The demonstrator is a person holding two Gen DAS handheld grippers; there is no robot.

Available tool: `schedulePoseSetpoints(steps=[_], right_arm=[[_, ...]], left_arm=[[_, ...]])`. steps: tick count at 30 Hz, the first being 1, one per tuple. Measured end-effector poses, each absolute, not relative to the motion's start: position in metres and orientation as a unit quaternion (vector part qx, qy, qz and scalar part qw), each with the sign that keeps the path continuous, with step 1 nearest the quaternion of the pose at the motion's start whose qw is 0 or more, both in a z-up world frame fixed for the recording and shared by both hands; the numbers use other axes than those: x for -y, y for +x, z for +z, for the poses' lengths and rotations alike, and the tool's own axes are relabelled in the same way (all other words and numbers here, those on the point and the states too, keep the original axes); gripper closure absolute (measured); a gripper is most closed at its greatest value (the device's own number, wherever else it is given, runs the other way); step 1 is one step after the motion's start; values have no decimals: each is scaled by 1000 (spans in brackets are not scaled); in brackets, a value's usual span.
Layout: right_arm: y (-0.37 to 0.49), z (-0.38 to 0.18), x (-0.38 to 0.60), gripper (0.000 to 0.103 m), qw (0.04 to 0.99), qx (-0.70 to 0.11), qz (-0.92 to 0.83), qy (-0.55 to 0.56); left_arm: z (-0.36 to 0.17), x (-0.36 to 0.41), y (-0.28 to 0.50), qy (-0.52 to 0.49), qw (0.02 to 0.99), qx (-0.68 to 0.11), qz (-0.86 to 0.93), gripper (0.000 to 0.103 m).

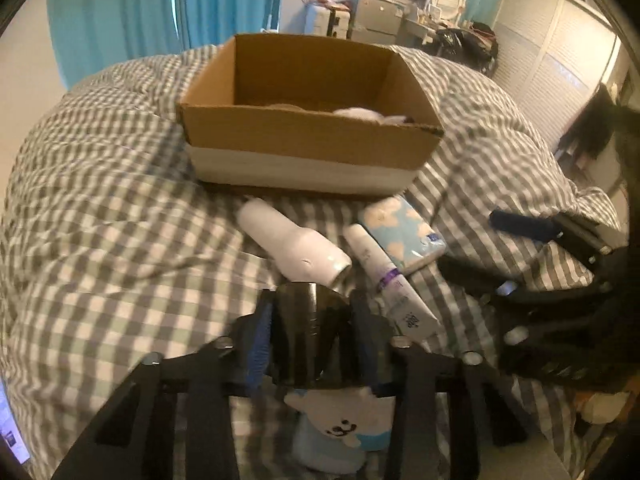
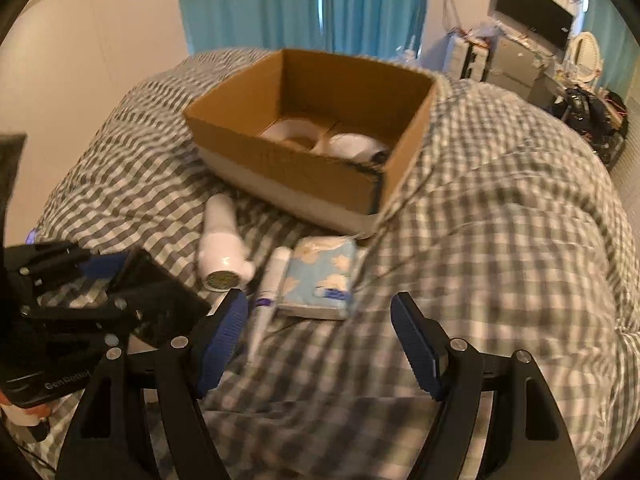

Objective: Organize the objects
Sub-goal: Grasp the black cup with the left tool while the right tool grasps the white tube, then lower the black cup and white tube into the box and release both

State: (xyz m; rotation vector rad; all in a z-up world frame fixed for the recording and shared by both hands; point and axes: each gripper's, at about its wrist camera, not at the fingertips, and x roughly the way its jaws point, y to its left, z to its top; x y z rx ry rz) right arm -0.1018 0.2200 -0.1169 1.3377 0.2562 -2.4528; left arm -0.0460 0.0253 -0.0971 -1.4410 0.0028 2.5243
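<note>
Between the pads of the left tool (image 1: 310, 340), at about six o'clock in its own view, sits a dark, glossy, rounded object (image 1: 308, 320), clamped on both flanks; it looks stiff and smooth, so probably slippery, and its exact nature is hard to make out. Toward twelve o'clock on the grey-and-white checked bed quilt (image 1: 100, 200) stands the open brown cardboard box (image 1: 308, 140), whose near wall hides most of what lies inside; only white shapes show. Between box and tool lie a white hair dryer (image 1: 296, 246), rigid and best taken around its barrel, a slim white tube with a purple band (image 1: 380, 264), light and likely to roll, and a soft blue cloud-printed tissue pack (image 1: 404, 236), which should squash under pressure and wants a hold across its short sides. A white plush face (image 1: 340, 426) is half hidden under the left tool. At three o'clock the right tool (image 2: 320, 340) hangs spread wide, holding nothing, above the quilt near the tissue pack.
</note>
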Motion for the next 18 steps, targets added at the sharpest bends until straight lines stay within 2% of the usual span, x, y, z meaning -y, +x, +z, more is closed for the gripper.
schedulePoseSetpoints(steps=[2,6,8,10,18], right_arm=[[-105,-128,-208,31,173,-98,-849,489],[-111,-155,-188,59,193,-112,-819,528],[-113,-167,-183,66,194,-121,-809,541],[-115,-174,-180,85,199,-123,-802,549],[-101,-158,-181,90,197,-133,-818,524]], left_arm=[[-97,-22,-43,-488,118,3,865,69],[-106,-23,-44,-491,121,2,863,70],[-111,-23,-44,-498,124,3,858,71],[-114,-22,-45,-499,127,5,857,71],[-113,-32,-39,-491,134,-20,861,72]])
